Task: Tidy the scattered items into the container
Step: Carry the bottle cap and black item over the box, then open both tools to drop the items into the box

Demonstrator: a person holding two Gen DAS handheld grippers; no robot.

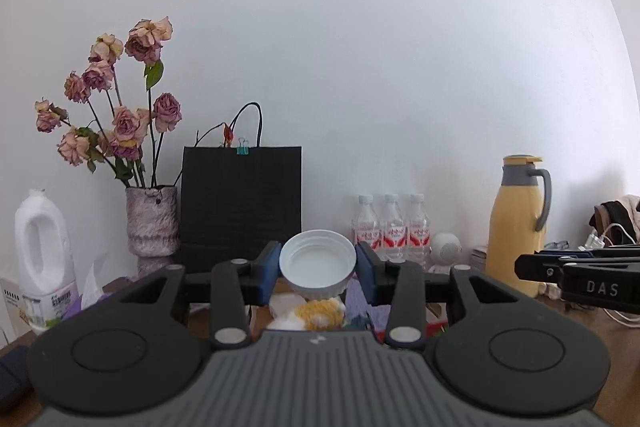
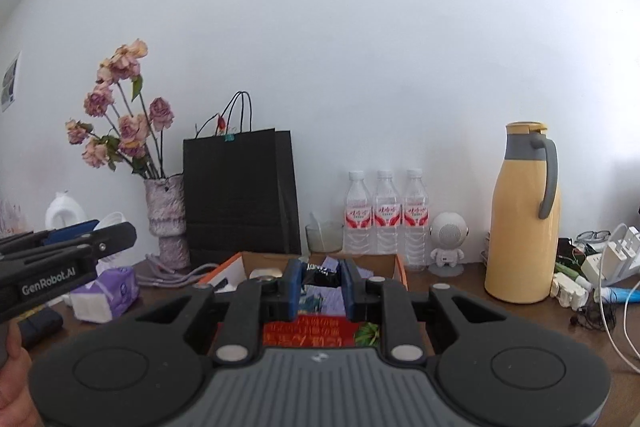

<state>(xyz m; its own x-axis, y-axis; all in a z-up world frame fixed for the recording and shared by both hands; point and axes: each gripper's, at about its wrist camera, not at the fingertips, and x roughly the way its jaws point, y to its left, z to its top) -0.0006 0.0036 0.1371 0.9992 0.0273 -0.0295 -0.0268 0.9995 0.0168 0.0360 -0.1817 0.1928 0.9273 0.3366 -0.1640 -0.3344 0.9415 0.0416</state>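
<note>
left hand-held gripper (image 1: 318, 269) right up close, clamped on a white lid (image 1: 318, 261), held up above a yellow-and-white fluffy thing (image 1: 316, 313) lower down. further right, right hand-held gripper (image 2: 320, 285) pinched on a small dark packet (image 2: 320, 273), up over the cardboard box (image 2: 400, 269). looks partway done: already in the box are something purple, a red printed pack (image 2: 308, 333) and a small white bit on the left, can't tell what. both carried items not yet dropped in. still out on the bench (image 2: 460, 291): purple tissue pack (image 2: 106, 293) on the left, cables and small white bits (image 2: 570, 291) off right by the yellow jug (image 2: 520, 219). no idea if those count as scattered stuff though.
</note>
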